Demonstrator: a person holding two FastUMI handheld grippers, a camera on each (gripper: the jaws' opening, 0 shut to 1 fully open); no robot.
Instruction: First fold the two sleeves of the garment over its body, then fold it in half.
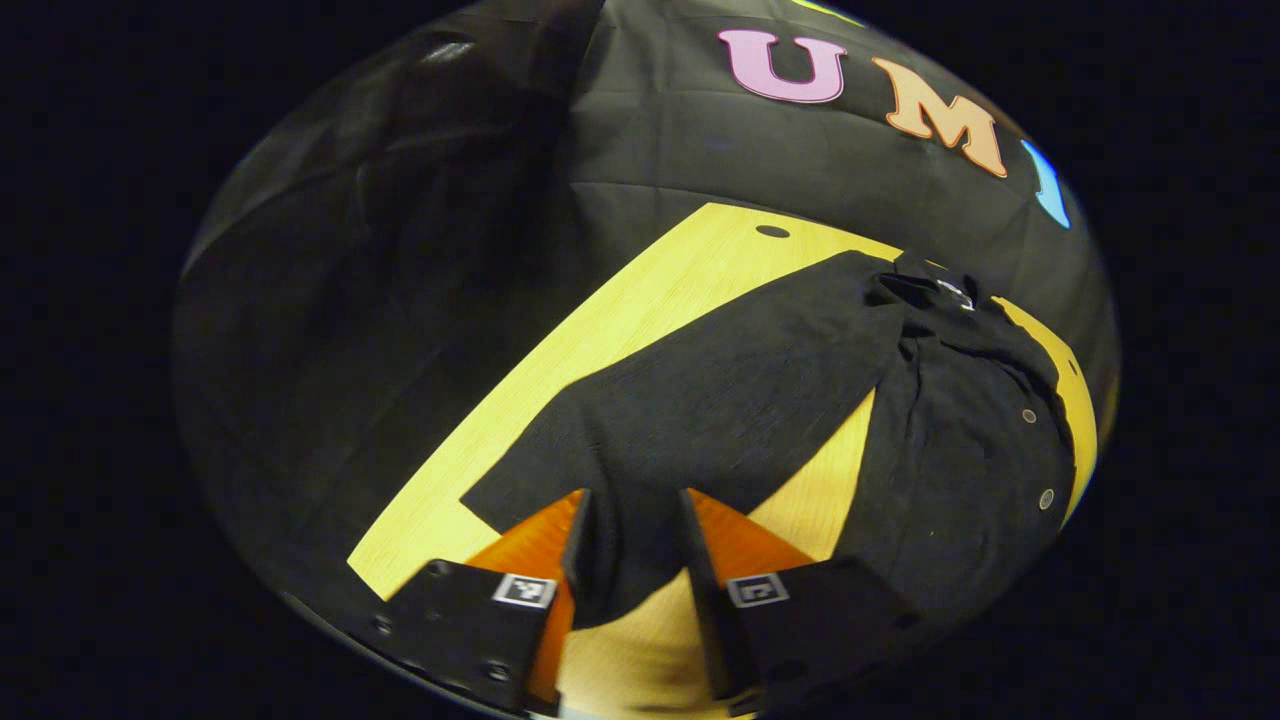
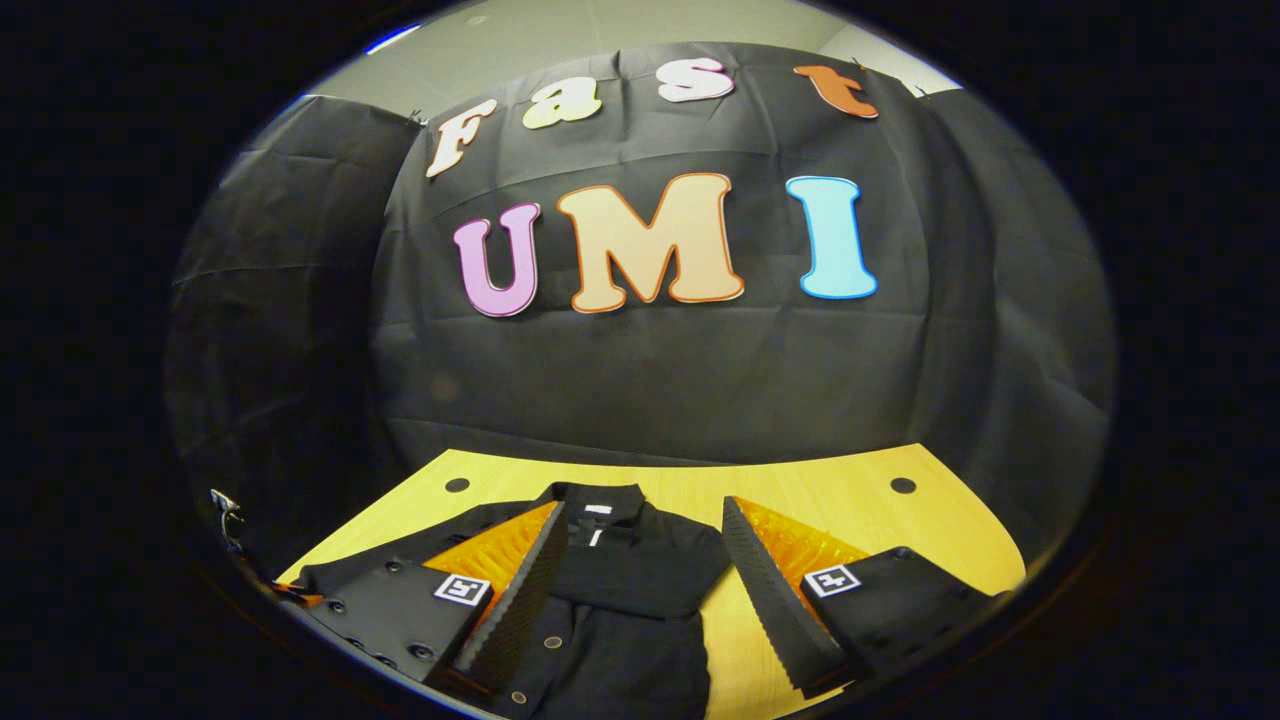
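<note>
Black cloth, soft and limp: pinch the sleeve (image 1: 700, 400) by its cuff; both grippers' jaws are spread.

Table (image 2: 800, 500): pale yellow wood-grain top, with one small dark round hole near its far left corner (image 2: 457, 485) and another near its far right corner (image 2: 903, 485). Booth wall (image 2: 650, 380): creased black cloth, hanging directly behind the table's far edge and wrapping round its left side. Pale ceiling (image 2: 600, 25) shows above the cloth.
</note>
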